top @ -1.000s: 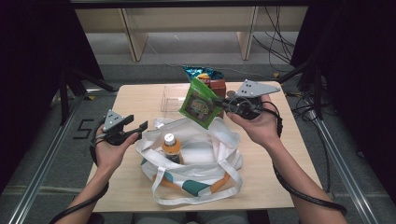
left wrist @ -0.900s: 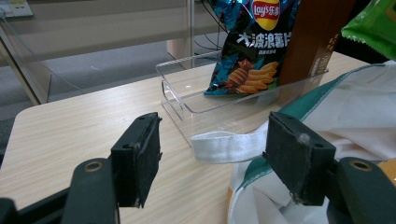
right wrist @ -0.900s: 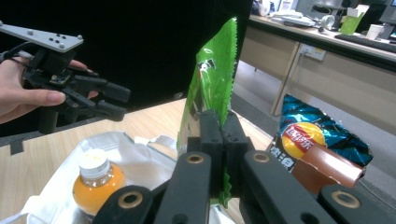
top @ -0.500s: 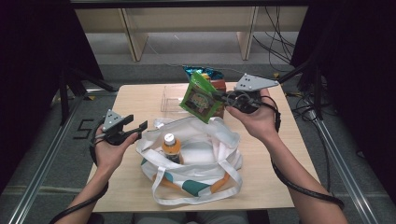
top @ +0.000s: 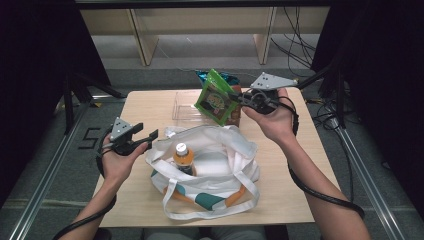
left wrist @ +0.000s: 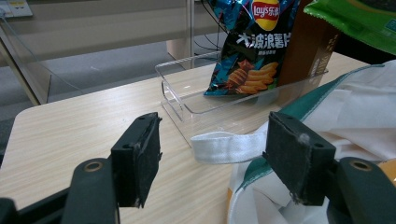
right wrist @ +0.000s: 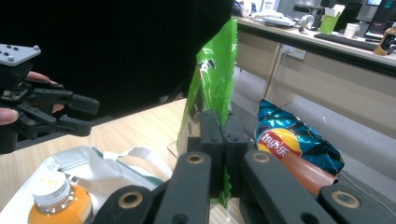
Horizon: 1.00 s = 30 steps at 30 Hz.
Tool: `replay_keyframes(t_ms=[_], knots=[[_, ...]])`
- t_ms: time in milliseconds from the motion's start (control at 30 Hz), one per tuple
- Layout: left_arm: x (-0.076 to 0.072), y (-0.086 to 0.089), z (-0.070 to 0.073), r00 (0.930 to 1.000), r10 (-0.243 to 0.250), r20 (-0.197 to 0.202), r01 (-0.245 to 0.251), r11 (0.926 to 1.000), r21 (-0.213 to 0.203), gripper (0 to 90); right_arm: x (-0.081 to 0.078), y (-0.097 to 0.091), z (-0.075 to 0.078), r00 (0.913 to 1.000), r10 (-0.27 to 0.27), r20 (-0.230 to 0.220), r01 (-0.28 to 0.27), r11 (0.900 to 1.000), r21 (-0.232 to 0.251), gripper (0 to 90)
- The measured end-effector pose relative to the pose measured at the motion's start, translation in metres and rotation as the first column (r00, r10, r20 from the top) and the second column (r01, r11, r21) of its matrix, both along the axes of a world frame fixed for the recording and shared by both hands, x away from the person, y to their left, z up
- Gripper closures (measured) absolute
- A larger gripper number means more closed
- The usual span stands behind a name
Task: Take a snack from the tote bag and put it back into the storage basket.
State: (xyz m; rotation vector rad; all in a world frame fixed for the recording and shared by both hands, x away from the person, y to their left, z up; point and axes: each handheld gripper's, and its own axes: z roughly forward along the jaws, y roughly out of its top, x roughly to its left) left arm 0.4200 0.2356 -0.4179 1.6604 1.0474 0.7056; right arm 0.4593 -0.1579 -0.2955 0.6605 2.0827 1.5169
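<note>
Pale wood tabletop (top: 150, 107) carries everything; biggest item on it is the white cloth tote bag with green and orange trim (top: 220, 150), mouth open toward the person, soft and floppy, so its rim will sag w/o support. Behind it sits a clear plastic tray (top: 182, 105), rigid and probably slick, holding a blue Lay's crisp bag (left wrist: 252, 46) and a brown carton (left wrist: 306, 46) stood upright. Thing in hand is the green foil snack bag (top: 216, 97): held up in the air over the tray's right end, just beyond the tote's far rim, tilted. Judging by looks it's v. light, puffy w/ air, crinkly and slippery on the faces, contents prob. fragile, so squeezing the belly would crush them. Best hold is the flat crimped seam or edge, which is where the right gripper (right wrist: 223, 140) has it: jaws closed tight on the thin edge of the bag, film pinched between the pads. A bag pinched that way will swing and twist, so slow moves make sense. Inside the tote an orange drink bottle with white cap (top: 183, 156) stands upright, heavier and hard; don't drop it onto the snacks. Left gripper (top: 150, 136) is at the tote's left rim, jaws wide apart, holding nothing, white strap loop (left wrist: 224, 147) lying between them untouched.
</note>
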Motion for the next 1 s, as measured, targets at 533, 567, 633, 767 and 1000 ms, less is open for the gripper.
replay_keyframes(t_ms=[533,567,633,767,1000], knots=[[0.0,0.0,0.0,1.0,-0.001,0.001,0.001,1.0,0.0,34.8,0.016,0.005,0.0,0.9999,-0.017,0.0,0.017,0.9998,0.008,90.0],[0.0,0.0,0.0,1.0,-0.001,0.001,0.001,1.0,0.0,34.8,0.017,0.005,0.0,0.9998,-0.022,-0.001,0.022,0.9997,0.009,90.0],[0.0,0.0,0.0,1.0,-0.001,0.001,0.001,1.0,-0.002,34.8,0.017,0.006,-0.002,0.9992,-0.031,-0.026,0.032,0.9994,0.015,90.0],[0.0,-0.001,0.0,1.0,-0.002,0.001,0.002,1.0,-0.003,34.8,0.022,0.006,-0.004,0.9993,-0.037,-0.006,0.037,0.9992,0.012,90.0],[0.0,-0.001,0.0,1.0,-0.001,0.002,0.001,1.0,-0.001,34.9,0.027,0.007,-0.007,0.9991,-0.04,-0.016,0.04,0.9992,0.003,90.0]])
